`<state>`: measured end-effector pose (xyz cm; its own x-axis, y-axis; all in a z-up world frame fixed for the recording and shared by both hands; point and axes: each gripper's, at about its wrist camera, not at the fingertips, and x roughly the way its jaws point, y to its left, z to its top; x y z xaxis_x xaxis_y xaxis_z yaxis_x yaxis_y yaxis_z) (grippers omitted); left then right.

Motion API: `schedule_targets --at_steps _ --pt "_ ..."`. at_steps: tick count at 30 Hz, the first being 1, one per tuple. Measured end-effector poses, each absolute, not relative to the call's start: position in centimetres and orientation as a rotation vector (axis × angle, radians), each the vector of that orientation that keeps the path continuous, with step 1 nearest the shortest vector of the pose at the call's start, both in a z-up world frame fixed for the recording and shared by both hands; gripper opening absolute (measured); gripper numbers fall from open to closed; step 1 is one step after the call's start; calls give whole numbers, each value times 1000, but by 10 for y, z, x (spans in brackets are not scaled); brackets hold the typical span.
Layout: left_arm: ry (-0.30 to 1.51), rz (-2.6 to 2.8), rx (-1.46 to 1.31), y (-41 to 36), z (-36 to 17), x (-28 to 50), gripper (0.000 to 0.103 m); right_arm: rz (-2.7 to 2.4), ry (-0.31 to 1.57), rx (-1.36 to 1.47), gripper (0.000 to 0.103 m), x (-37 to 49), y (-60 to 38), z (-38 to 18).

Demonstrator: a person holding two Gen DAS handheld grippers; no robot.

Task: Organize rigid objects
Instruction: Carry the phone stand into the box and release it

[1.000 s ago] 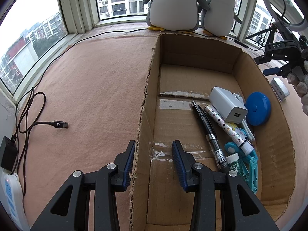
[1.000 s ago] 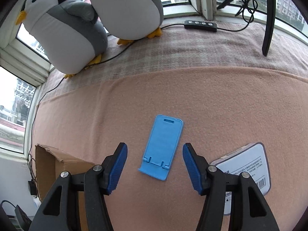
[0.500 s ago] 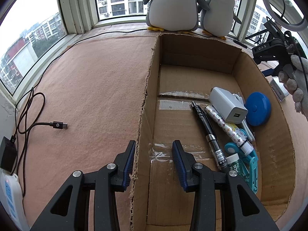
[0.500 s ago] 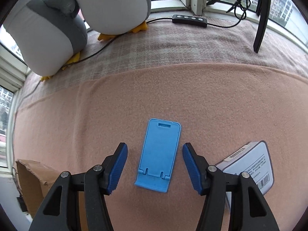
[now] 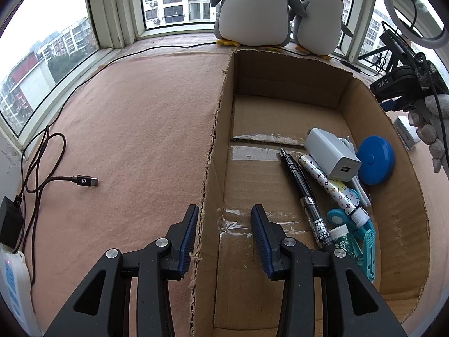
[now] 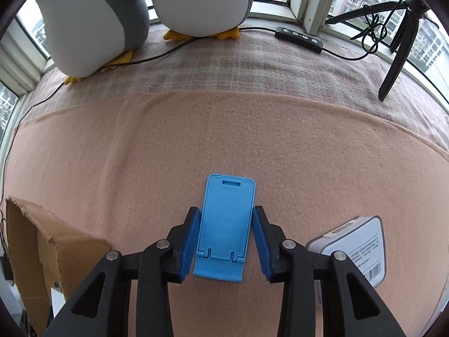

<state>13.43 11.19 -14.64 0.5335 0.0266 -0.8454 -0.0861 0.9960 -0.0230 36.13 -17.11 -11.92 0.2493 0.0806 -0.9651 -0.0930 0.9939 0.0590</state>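
A blue phone stand (image 6: pixel 226 224) lies flat on the pink blanket. My right gripper (image 6: pixel 226 241) has its two blue pads against the stand's two long sides, shut on it. A white labelled box (image 6: pixel 356 250) lies just to its right. My left gripper (image 5: pixel 223 236) is open and straddles the left wall of the cardboard box (image 5: pixel 213 151), one finger on each side. Inside the box lie a white charger (image 5: pixel 332 154), a blue round case (image 5: pixel 374 160), a black pen (image 5: pixel 301 185), a patterned tube (image 5: pixel 331 185) and teal items (image 5: pixel 356 238).
Two plush penguins (image 5: pixel 252 8) stand at the window behind the box. A black USB cable (image 5: pixel 84 181) and a white power strip (image 5: pixel 11 280) lie at the left. A tripod leg (image 6: pixel 393 64) and an inline controller (image 6: pixel 299 35) sit at the back right. The box corner (image 6: pixel 42 241) is at my right gripper's left.
My right gripper moved forward over the blue phone stand and closed its fingers onto its sides. The left gripper has stayed in place over the box wall.
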Motion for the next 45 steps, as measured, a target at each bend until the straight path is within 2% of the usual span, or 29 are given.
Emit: schedule_targets --at_steps 11,21,33,45 --pt "1006 68 -62 114 -146 134 42 195 1282 76 34 316 -190 -114" --pt "1006 69 -65 114 -146 134 42 279 1188 152 34 272 -190 -67" --pt "1006 68 -60 115 -146 134 42 428 1070 125 34 241 -127 -13" --pt "1005 67 -60 115 -146 133 42 533 1098 68 34 239 -48 -30"
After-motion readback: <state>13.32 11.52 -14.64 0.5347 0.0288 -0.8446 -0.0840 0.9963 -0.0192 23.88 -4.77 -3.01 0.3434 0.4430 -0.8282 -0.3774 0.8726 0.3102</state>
